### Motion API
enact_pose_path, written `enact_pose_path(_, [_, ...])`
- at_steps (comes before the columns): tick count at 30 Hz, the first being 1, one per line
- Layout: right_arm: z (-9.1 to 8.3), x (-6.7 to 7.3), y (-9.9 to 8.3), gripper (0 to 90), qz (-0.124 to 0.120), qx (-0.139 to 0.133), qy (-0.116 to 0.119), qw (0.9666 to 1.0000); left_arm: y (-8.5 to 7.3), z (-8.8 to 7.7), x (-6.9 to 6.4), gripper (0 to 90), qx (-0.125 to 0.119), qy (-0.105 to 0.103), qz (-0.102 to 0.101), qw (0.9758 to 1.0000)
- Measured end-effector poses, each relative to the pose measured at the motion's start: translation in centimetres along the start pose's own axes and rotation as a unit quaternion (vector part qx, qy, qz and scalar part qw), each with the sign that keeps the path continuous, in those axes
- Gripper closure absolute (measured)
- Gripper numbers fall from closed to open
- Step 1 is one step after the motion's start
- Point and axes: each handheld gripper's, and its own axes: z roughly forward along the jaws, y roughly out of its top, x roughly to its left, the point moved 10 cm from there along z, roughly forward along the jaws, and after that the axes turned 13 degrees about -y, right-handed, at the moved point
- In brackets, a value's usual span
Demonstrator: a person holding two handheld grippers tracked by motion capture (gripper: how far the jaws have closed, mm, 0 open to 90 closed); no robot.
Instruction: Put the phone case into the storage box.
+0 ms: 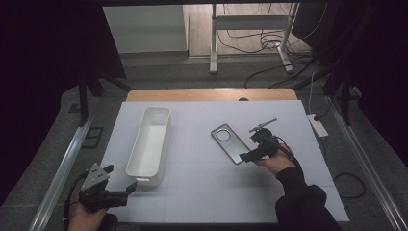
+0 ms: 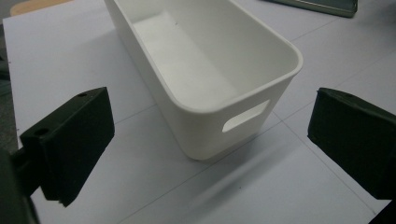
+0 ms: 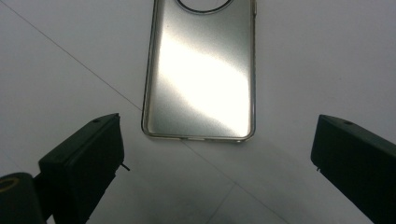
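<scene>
A long white bin [image 1: 149, 144] lies lengthwise on the left half of the white table [image 1: 202, 192]. My left gripper [image 1: 119, 177] is open just short of the bin's near end. In the left gripper view that end, with its handle slot, sits between the wide jaws; bin [image 2: 243, 88], left gripper [image 2: 212, 128]. A silvery phone case [image 1: 230, 143] with a round camera hole lies flat right of centre. My right gripper [image 1: 251, 143] is open at its near right end. In the right gripper view the case [image 3: 203, 79] lies just ahead of the right gripper [image 3: 217, 149], untouched.
A corner of the phone case [image 2: 322, 5] shows beyond the bin in the left gripper view. A white power strip [image 1: 317, 124] lies off the table's right edge. A wooden strip [image 1: 211, 94] borders the table's far side. Metal frame legs [image 1: 213, 43] and cables stand on the floor behind.
</scene>
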Motion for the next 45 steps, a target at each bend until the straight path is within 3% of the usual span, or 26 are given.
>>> enact_pose_path(8, [0.9,0.7,1.0,5.7,-0.006,0.011,0.005,0.9999,0.0,0.0,0.0,1.4,-0.001,-0.002,-0.002,1.0000])
enact_pose_path(14, [1.5,1.1,1.9,12.6,-0.010,0.007,0.004,0.9999,0.0,0.0,0.0,1.4,-0.001,-0.002,-0.002,1.0000])
enact_pose_path(17, [1.6,1.4,2.0,22.1,-0.015,0.009,0.010,0.9998,0.0,0.0,0.0,1.4,-0.002,-0.002,-0.002,1.0000])
enact_pose_path(24, [1.7,1.7,1.7,58.9,-0.044,0.010,0.018,0.9988,0.0,-0.1,0.0,1.4,0.000,-0.002,0.000,1.0000])
enact_pose_path(26, [1.8,1.8,1.6,62.0,-0.049,0.011,0.021,0.9985,0.0,-0.1,0.0,1.4,0.000,-0.002,0.000,1.0000])
enact_pose_path(27, [2.1,1.9,1.4,70.6,-0.056,0.017,0.022,0.9980,0.0,-0.1,0.0,1.4,0.000,-0.003,0.000,1.0000])
enact_pose_path(31, [2.4,1.9,1.1,88.3,-0.062,0.019,0.026,0.9976,0.0,-0.1,0.0,1.4,0.001,-0.003,0.001,1.0000])
enact_pose_path(45, [2.9,2.2,0.3,89.8,-0.063,0.026,0.029,0.9972,0.0,0.0,-0.1,1.4,0.000,-0.004,0.002,1.0000])
